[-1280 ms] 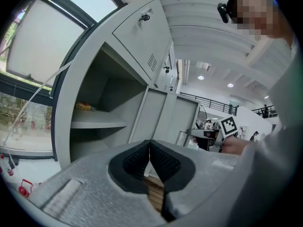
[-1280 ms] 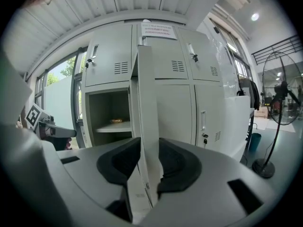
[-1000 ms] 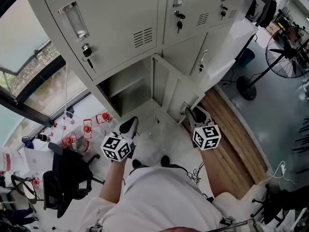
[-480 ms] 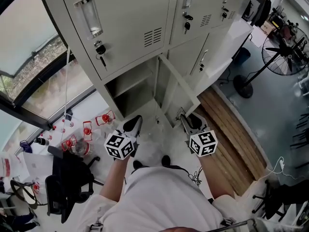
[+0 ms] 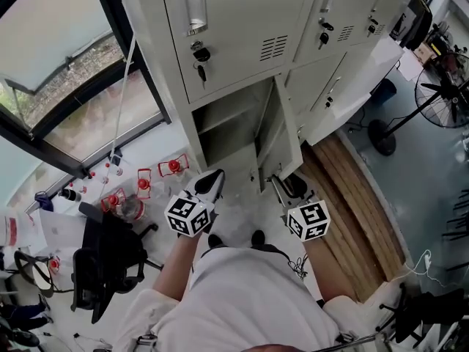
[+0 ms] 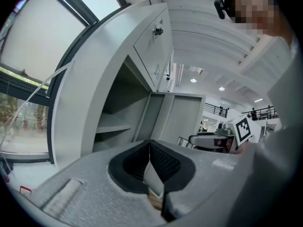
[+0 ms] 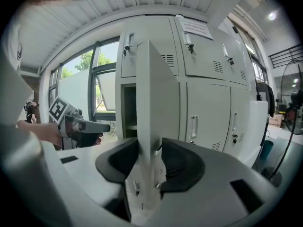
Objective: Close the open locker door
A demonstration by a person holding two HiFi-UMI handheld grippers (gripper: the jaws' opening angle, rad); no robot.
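Observation:
The lower-left locker compartment [image 5: 227,127] stands open, and its grey door [image 5: 284,141] juts out toward me. My right gripper [image 5: 288,187] is at the door's free edge. In the right gripper view the door's edge [image 7: 156,98] stands between the jaws of that gripper [image 7: 150,150], which are opening, with the pads close on either side. My left gripper [image 5: 210,183] hangs in front of the open compartment [image 6: 116,122]. It is shut with nothing in it, and its pads [image 6: 149,145] meet at the tip.
Upper lockers with keys in their locks [image 5: 199,56] sit above the opening. A black office chair [image 5: 102,262] and red-capped bottles [image 5: 139,185] are on the floor at left. A wooden platform [image 5: 352,204] and a standing fan [image 5: 440,79] lie to the right.
The door has swung in, at a narrower angle to the cabinet. My right gripper stayed at its edge. My view has shifted closer to the lockers.

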